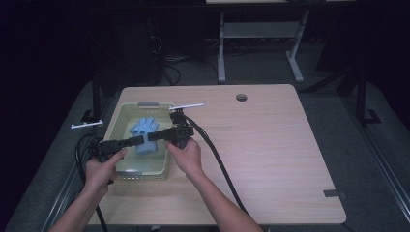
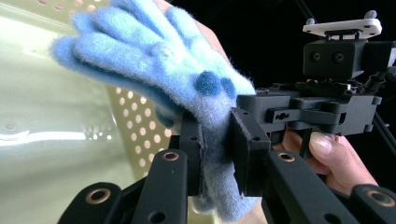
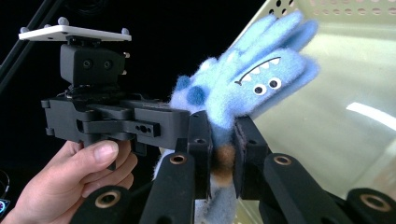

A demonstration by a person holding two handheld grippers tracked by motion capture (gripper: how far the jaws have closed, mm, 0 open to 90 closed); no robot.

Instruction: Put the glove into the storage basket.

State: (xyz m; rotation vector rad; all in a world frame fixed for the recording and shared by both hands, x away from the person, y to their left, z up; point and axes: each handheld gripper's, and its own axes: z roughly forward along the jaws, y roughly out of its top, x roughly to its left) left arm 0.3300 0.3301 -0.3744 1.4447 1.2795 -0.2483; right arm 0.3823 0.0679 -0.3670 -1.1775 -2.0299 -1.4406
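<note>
Over the pale green basket at the desk's left side, the left gripper comes in from the left, its fingers clamped on the cuff of a fuzzy blue glove. The right gripper meets it from the right, its fingers pinching the same cuff, so the glove hangs above the basket between both.
</note>
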